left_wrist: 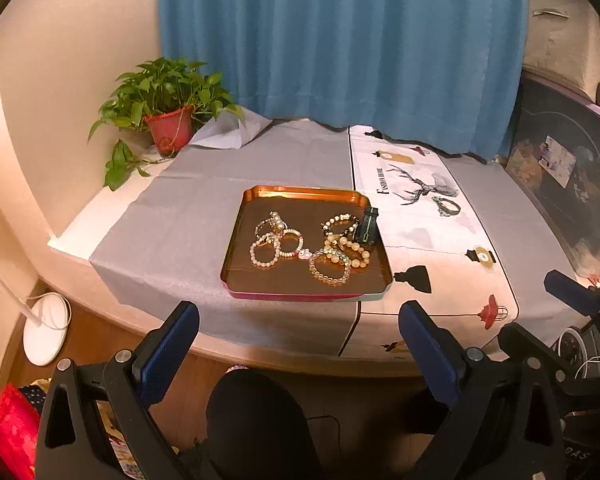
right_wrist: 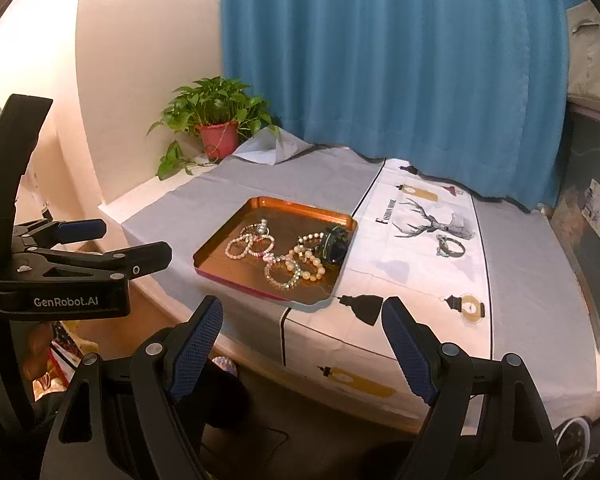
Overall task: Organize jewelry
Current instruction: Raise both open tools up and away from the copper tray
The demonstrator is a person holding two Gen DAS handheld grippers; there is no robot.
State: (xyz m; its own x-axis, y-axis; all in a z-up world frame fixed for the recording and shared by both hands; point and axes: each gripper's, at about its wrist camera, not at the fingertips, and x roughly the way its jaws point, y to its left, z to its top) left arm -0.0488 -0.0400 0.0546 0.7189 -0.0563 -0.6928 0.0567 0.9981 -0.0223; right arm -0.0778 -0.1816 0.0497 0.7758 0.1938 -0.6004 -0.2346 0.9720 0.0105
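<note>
From the right wrist view we saw our left gripper side-on, its black body reading "GenRobot.AI", off to the left of the copper tray; the left wrist view caught only a blue-padded finger of our right gripper at its right edge. The left view also showed a white lamp base on the floor, below and left of the tray.

The tray sat on a grey cloth, holding a tangle of beaded bracelets and a dark watch-like piece in its right part. One silver bracelet lay outside, just right of the tray on the white printed runner, beside a stag drawing. A potted plant stood well behind the tray to the left, before a blue curtain.

Both our grippers hung short of the tray, off the table's near edge. Our left gripper was spread wide and empty; our right gripper likewise gaped, touching nothing.
</note>
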